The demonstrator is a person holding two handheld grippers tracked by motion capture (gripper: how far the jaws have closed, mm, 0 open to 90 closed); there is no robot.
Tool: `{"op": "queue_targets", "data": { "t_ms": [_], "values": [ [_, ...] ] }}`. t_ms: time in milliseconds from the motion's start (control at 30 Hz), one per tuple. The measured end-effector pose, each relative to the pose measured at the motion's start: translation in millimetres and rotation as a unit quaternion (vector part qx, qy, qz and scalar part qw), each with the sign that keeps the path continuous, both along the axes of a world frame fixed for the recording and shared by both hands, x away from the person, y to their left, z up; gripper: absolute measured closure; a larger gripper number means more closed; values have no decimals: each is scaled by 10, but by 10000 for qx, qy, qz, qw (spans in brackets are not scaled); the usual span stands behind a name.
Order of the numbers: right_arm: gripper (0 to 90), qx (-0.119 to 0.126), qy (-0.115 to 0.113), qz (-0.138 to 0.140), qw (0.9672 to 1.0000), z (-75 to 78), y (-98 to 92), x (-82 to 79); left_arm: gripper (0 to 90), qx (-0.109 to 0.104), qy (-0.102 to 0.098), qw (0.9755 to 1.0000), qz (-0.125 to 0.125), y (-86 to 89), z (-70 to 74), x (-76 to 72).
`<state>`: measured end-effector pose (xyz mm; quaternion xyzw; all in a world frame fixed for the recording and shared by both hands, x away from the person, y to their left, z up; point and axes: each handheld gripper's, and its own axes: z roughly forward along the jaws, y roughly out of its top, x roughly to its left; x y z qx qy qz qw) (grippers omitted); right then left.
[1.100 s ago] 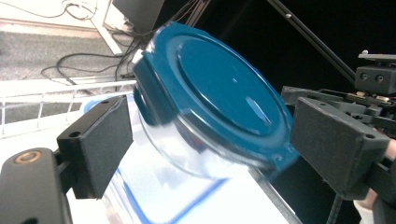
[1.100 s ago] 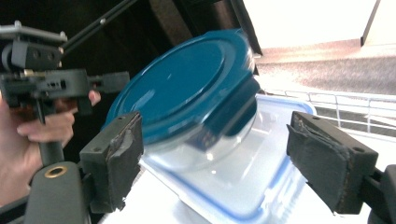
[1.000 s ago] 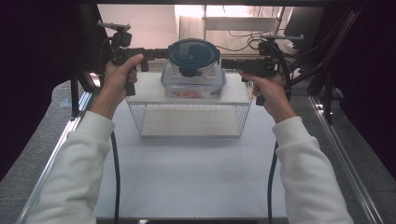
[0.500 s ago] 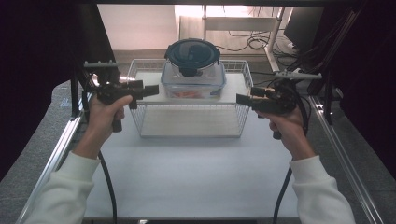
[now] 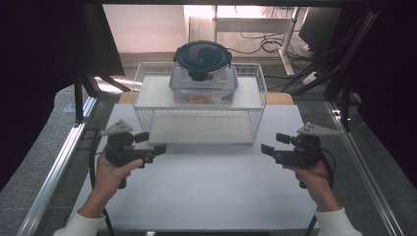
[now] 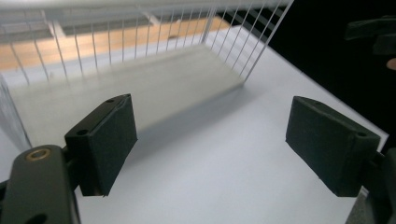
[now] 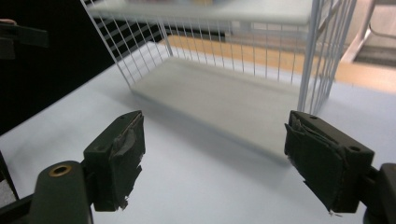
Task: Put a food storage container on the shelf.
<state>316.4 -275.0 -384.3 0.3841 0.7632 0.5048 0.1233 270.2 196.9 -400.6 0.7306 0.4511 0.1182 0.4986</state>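
A clear container [image 5: 203, 81] with a dark blue lid [image 5: 202, 56] and something orange inside stands on the upper shelf of a white wire rack [image 5: 258, 105]. My left gripper [image 5: 151, 142] hovers over the white table in front of the rack's left corner, open, with nothing between its pads [image 6: 108, 140]. In front of the right corner my right gripper [image 5: 274, 143] is open too, and its worn pads [image 7: 122, 156] hold nothing. Both jaws point inward, toward each other. The rack's bare lower shelf [image 6: 140, 88] [image 7: 233, 95] lies ahead of both.
A white mat [image 5: 206, 187] covers the table in front of the rack. Metal rails [image 5: 54, 167] run along both table sides, with dark frame posts and cables at the back right. In each gripper view the other gripper [image 6: 373, 32] [image 7: 21, 35] appears at the far edge.
Both grippers have drawn back from beside the container on the upper shelf, toward the person, and dropped low over the table in front of the rack. The container has stayed put.
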Motion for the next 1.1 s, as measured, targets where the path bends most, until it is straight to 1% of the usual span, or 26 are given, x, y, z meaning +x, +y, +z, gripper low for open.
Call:
{"op": "queue_targets", "data": {
  "t_ms": [67,167,200,233,267,333,400,433,533,633,933,1100],
  "values": [
    [199,-35,97,-7,9999,-126,-20,-38,159,73,53,10000,-1,-22,-144,-70],
    [199,-90,271,-4,9996,-331,-51,-107,160,141,184,9997,-12,-19,-355,-147],
    [199,-125,354,19,9993,-409,-57,-131,165,153,209,9997,-7,-15,-397,-159],
    [199,-157,400,33,9991,-450,-56,-143,166,200,255,9995,-4,-10,-458,-172],
    [199,-238,437,23,9988,-510,-56,-156,166,253,266,9993,17,-6,-493,-178],
    [198,-338,510,-2,9981,-586,-49,-165,171,405,273,9987,123,7,-581,-191],
    [198,-472,553,-12,9974,-657,-44,-177,175,448,370,9982,126,23,-659,-192],
    [197,-500,588,-18,9970,-688,-41,-184,177,489,398,9979,119,28,-696,-192],
    [197,-518,675,-11,9964,-764,-34,-185,186,562,419,9975,106,17,-733,-184],
    [197,-507,706,-4,9962,-787,-27,-180,189,587,390,9975,15,-1,-739,-187],
    [189,-511,590,13,9969,-784,-35,-189,189,634,405,9972,-16,-22,-750,-182],
    [179,-425,545,2,9976,-772,-60,-188,188,586,452,9973,31,-15,-755,-161]
  ]
}}
